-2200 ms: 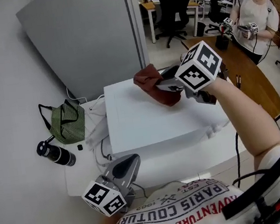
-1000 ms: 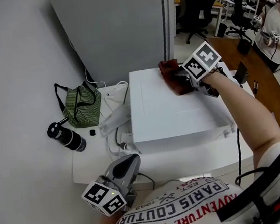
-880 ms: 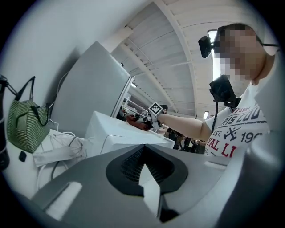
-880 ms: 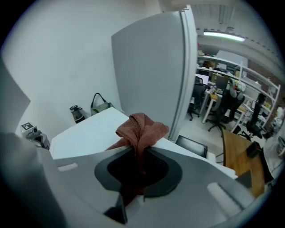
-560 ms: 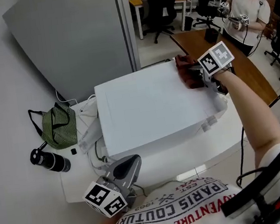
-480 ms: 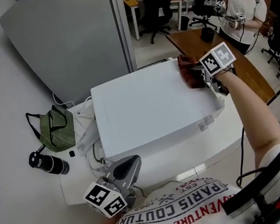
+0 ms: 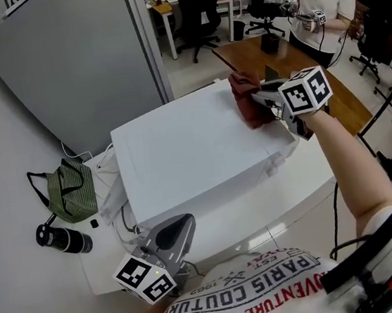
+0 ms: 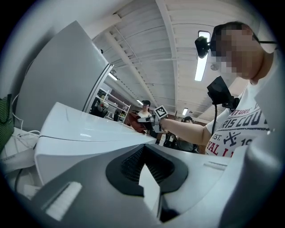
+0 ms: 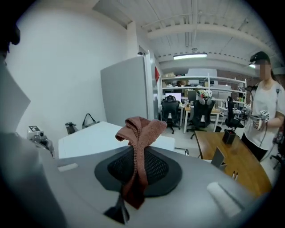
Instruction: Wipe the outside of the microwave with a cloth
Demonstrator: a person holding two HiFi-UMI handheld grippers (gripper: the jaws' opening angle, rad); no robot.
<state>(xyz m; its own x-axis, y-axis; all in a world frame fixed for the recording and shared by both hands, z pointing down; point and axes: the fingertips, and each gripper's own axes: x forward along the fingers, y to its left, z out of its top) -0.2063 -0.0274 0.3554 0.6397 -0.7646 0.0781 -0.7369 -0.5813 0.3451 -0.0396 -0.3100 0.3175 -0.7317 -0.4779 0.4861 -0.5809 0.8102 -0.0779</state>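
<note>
The wiping step is in hand: the right gripper (image 7: 266, 100), pinching a red-brown cloth (image 7: 244, 98), holds it at the top's far corner of the white microwave (image 7: 181, 154), in the upper right of the head view. The left gripper (image 7: 169, 235) hangs idle at lower left, its jaws pressed together on nothing. Next, I judge, the cloth should be drawn across the bare top toward the frame's left, kept pressed down.

**Bag and flask by the wall, office beyond**

A green striped bag (image 7: 65, 197) lies slumped on the white table (image 7: 273, 206), its black straps loose. Near it a black flask (image 7: 63, 239) lies on its side. A grey partition panel (image 7: 79, 67) stands behind. Beyond are a wooden desk (image 7: 240, 55), black office chairs (image 7: 195, 7) and a standing person (image 7: 319, 6) in a white shirt.
</note>
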